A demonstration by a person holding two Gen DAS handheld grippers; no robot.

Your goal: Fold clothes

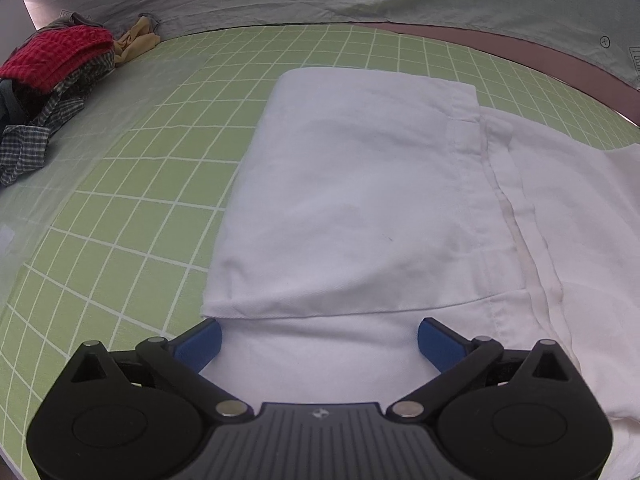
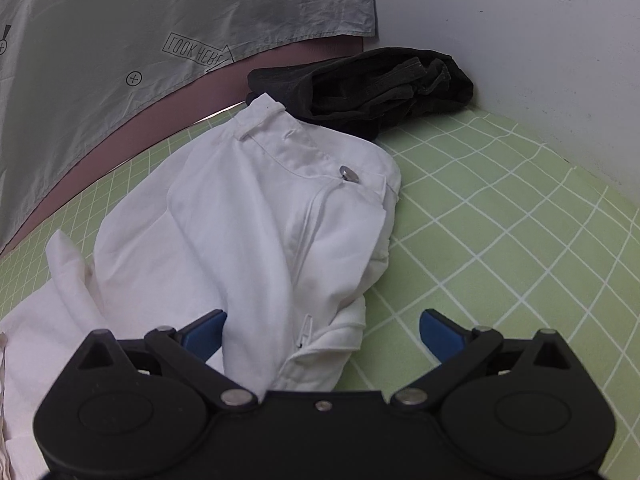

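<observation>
I am holding my left claw (image 1: 318, 338) wide open and empty over the folded white trousers (image 1: 360, 208); my right claw (image 2: 322, 330), equally wide, is straddling their waistband edge. Beyond on the green checked surface (image 1: 132, 216) are lying black clothes (image 2: 360, 84) and a red-topped pile (image 1: 52, 64).

— What covers the surface?
— A green sheet with a white grid (image 1: 120, 200).
— And behind it?
— A grey cloth (image 2: 120, 20) hangs across the top of the frame, printed with "LOOK HERE" in an arrow. A plain white wall (image 2: 540, 40) fills the upper right of the right wrist view.
</observation>
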